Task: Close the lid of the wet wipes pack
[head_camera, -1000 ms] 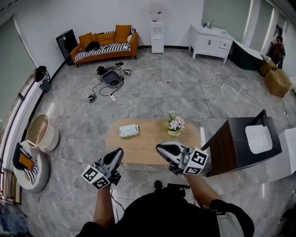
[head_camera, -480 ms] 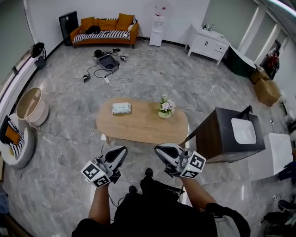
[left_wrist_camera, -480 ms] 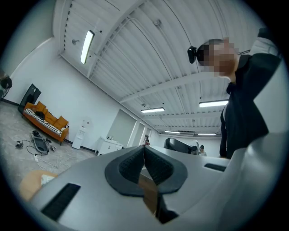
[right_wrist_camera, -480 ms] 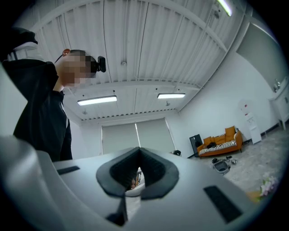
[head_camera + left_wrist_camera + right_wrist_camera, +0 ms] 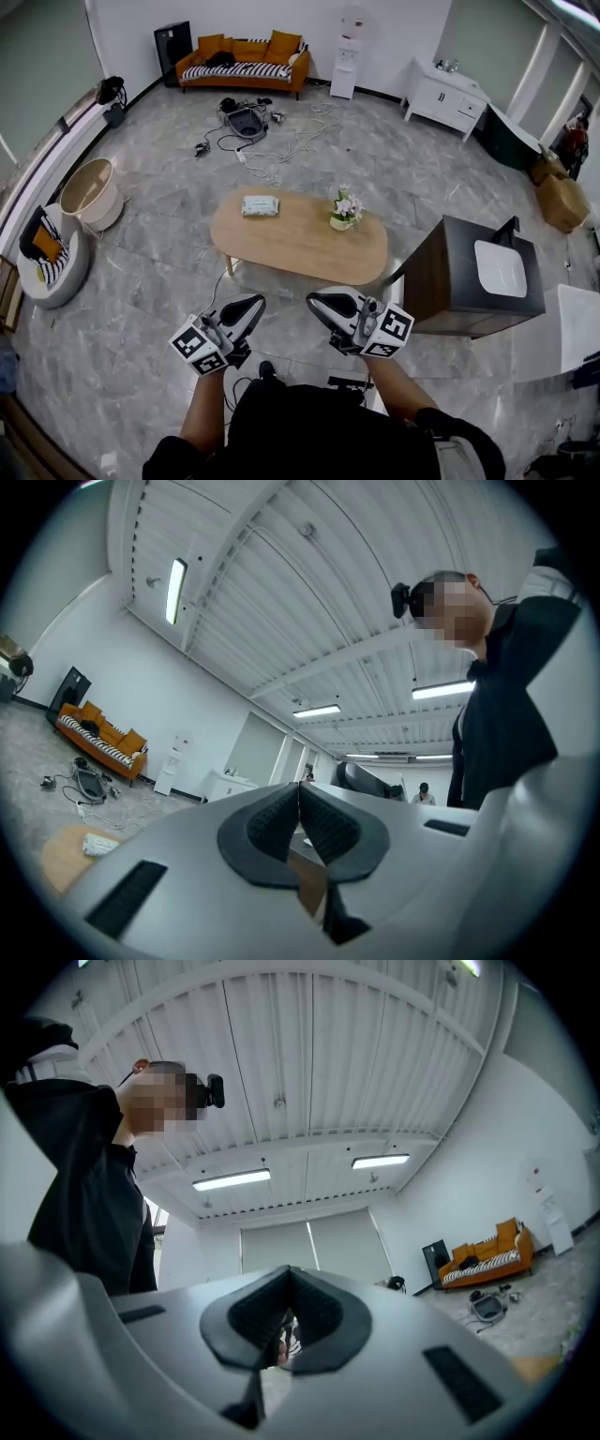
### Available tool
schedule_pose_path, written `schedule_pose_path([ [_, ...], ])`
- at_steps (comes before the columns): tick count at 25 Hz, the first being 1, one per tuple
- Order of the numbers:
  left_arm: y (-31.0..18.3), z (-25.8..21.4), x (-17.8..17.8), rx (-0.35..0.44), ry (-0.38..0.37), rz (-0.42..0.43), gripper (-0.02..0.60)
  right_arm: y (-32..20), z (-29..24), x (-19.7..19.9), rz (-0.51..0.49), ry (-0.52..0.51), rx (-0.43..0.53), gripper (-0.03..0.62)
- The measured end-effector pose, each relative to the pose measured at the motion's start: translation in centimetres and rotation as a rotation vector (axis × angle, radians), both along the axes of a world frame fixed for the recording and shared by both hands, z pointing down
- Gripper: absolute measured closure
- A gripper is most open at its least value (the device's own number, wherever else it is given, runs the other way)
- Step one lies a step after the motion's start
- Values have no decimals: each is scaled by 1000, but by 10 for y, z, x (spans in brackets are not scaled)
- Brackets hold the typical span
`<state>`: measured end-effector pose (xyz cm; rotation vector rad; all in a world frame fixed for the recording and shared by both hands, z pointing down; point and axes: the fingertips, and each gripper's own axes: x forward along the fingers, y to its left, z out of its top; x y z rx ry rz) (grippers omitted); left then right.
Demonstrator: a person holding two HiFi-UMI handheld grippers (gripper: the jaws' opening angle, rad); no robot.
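- The wet wipes pack (image 5: 261,205) lay on the wooden table (image 5: 309,258), at its far left end.
- My left gripper (image 5: 249,307) and right gripper (image 5: 319,302) hung closed and empty, short of the table.
- I judged the pack soft and light: press the stiffer lid only.

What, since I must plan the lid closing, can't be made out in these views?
- Head view: the wet wipes pack on the table is too small; whether it is open or shut can't be told.
- Left gripper view: the pack is tiny and blurred at the lower left, beside the left gripper.
- Right gripper view: the pack is not visible; the right gripper fills the lower frame.
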<state>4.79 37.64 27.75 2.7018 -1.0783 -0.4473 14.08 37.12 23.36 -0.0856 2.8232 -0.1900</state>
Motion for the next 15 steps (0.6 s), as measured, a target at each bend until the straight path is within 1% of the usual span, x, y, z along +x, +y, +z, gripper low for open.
schedule_pose_path([
  [2,15,1,25,-1,6,2,565,13,4,25,-9,-7,-10,583],
  [5,38,10,60,-30,-18,2,565,30,19,60,-9,-16,-61,583],
  [7,56,18,78,-43,-31,0,565,44,33,76,-13,-10,-88,583],
  [10,74,25,96,-67,-41,-6,565,63,41,90,-32,-7,-109,583],
  [13,90,16,110,-43,-43,4,565,83,38,98,-57,0,-93,583],
  [15,96,12,110,-22,-40,12,565,91,36,98,-61,9,-66,585],
])
